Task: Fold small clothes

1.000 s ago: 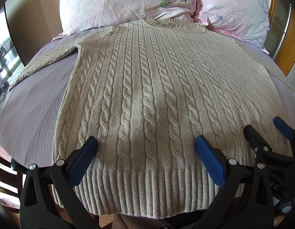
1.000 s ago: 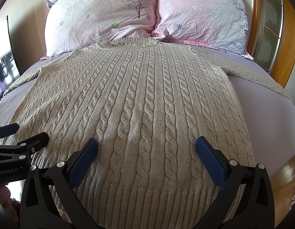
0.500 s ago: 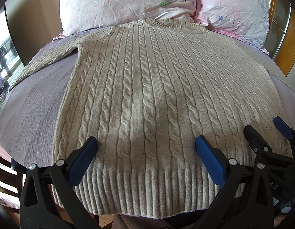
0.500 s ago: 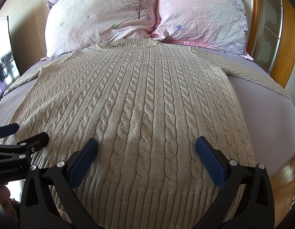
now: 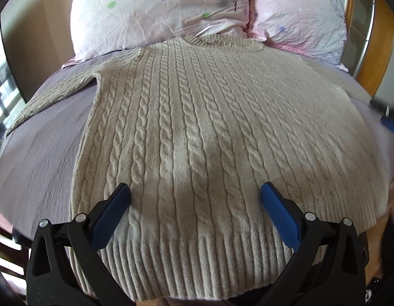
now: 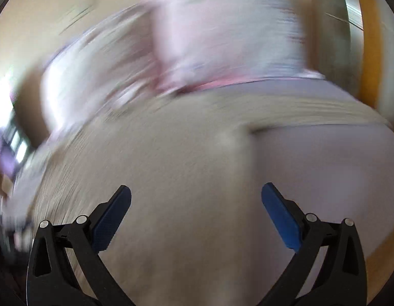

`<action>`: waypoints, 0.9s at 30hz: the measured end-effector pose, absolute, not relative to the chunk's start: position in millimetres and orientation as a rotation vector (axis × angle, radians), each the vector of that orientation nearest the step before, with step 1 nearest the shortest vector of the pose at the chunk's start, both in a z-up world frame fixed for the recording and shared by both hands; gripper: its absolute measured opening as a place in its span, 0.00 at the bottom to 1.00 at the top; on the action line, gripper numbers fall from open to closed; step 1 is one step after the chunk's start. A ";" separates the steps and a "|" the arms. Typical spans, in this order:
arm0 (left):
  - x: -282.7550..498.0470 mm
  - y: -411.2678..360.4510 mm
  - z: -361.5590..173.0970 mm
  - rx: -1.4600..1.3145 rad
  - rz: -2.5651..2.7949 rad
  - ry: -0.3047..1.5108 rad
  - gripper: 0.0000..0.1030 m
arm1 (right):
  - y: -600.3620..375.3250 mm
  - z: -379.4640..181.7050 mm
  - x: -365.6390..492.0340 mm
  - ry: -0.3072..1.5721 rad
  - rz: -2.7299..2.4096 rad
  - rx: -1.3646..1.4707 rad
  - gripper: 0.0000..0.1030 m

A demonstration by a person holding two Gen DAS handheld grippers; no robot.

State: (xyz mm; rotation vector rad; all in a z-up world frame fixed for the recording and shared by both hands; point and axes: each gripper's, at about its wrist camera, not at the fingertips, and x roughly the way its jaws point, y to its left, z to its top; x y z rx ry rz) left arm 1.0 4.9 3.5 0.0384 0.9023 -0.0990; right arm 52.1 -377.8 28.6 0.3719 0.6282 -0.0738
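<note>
A beige cable-knit sweater (image 5: 202, 132) lies flat and face up on the bed, hem toward me, sleeves spread to both sides. My left gripper (image 5: 195, 199) is open and empty, hovering over the hem area. My right gripper (image 6: 196, 199) is open and empty over the sweater's right side (image 6: 158, 173), near its right sleeve (image 6: 311, 112); that view is heavily motion-blurred. A blue tip of the right gripper (image 5: 390, 126) shows blurred at the right edge of the left wrist view.
The sweater rests on a lilac bedsheet (image 5: 41, 153). Two pink floral pillows (image 5: 156, 10) lie at the head of the bed. A wooden headboard or frame (image 5: 375, 51) stands at the right. The bed's near edge runs just below the hem.
My right gripper has swung fast to the right and forward, blurring its view; it now looks over the sweater's right edge. My left gripper has shifted slightly forward.
</note>
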 end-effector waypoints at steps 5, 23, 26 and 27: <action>17.8 20.6 17.3 -0.054 -0.230 0.807 0.98 | -539.0 20.9 99.1 0.664 -0.368 0.762 0.82; 82.4 140.3 50.5 -0.418 -0.186 0.598 0.98 | -644.9 -16.4 157.6 0.539 -0.597 0.956 0.08; 83.7 166.8 54.7 -0.406 -0.074 0.592 0.98 | -594.7 38.7 169.2 0.457 -0.487 0.724 0.08; 84.4 179.7 56.8 -0.408 -0.027 0.581 0.98 | -570.7 57.9 175.0 0.431 -0.427 0.657 0.08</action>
